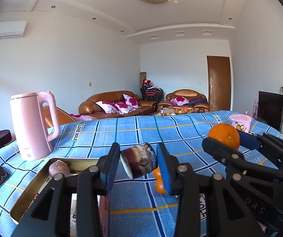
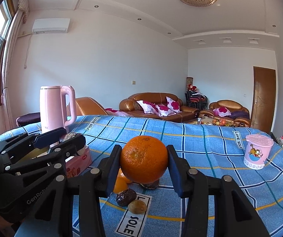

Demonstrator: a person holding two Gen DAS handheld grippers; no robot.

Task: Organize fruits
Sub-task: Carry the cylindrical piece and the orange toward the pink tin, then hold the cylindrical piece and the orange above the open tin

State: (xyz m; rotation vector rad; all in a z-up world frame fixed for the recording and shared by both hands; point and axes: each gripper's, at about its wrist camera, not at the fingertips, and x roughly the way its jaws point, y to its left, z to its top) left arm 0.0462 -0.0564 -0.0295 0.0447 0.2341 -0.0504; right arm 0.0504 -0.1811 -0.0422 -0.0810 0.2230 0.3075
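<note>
While blue checked cloth [image 2: 200, 138] covers it, sofas [image 2: 157, 106] behind

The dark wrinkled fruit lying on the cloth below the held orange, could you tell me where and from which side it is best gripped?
Grip the dark wrinkled fruit across its narrow middle, coming straight down from above. It lies flat and oblong, with the kiwi-like fruit crowding one side, so a side approach looks blocked.

In the right wrist view, the kettle [image 2: 56, 108] stands at mid-left on the tablecloth [image 2: 200, 138], the lidded cup [image 2: 258, 151] at far right. Low in the centre, a kiwi [image 2: 137, 207] lies touching a date [image 2: 126, 196], behind them orange pieces [image 2: 121, 183].
</note>
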